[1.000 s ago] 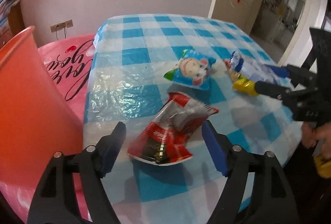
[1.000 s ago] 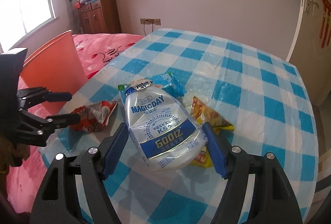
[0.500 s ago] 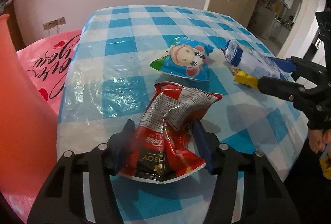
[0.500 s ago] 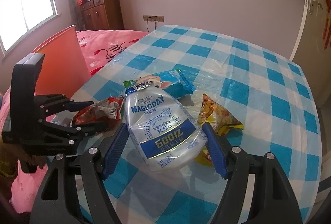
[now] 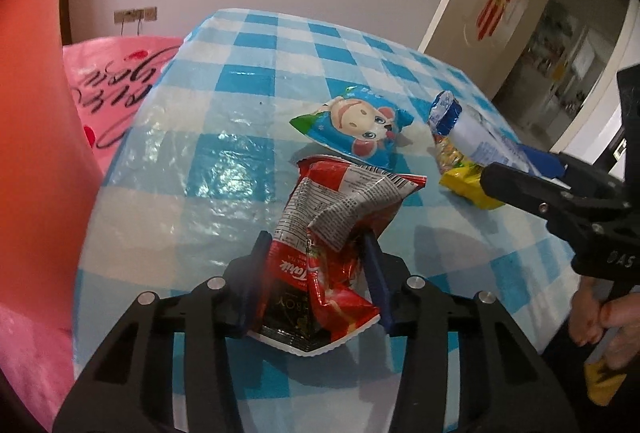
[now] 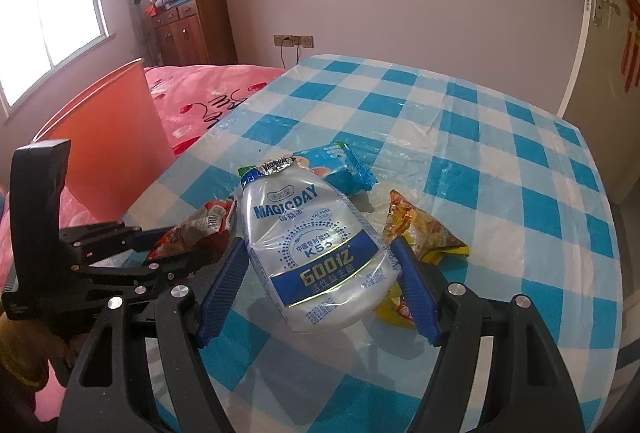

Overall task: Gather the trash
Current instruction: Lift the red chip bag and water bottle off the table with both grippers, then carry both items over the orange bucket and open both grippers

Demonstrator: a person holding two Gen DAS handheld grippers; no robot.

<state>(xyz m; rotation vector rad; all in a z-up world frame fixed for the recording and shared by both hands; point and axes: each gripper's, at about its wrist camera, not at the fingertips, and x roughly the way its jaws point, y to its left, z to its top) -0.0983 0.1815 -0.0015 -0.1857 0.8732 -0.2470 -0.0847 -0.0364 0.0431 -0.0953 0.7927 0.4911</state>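
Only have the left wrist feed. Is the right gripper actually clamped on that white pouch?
Observer: Looks so. In the right wrist view, the right gripper has both blue pads against the sides of the white pouch.
Operator: Anything else caught in there?
Observer: The yellow packet lies on the table past the right-hand pad, partly hidden behind it. I cannot tell if they touch.
Operator: Where is the bin from that side?
Observer: The orange bin stands off the table's left edge, beyond the left gripper holding the red wrapper.
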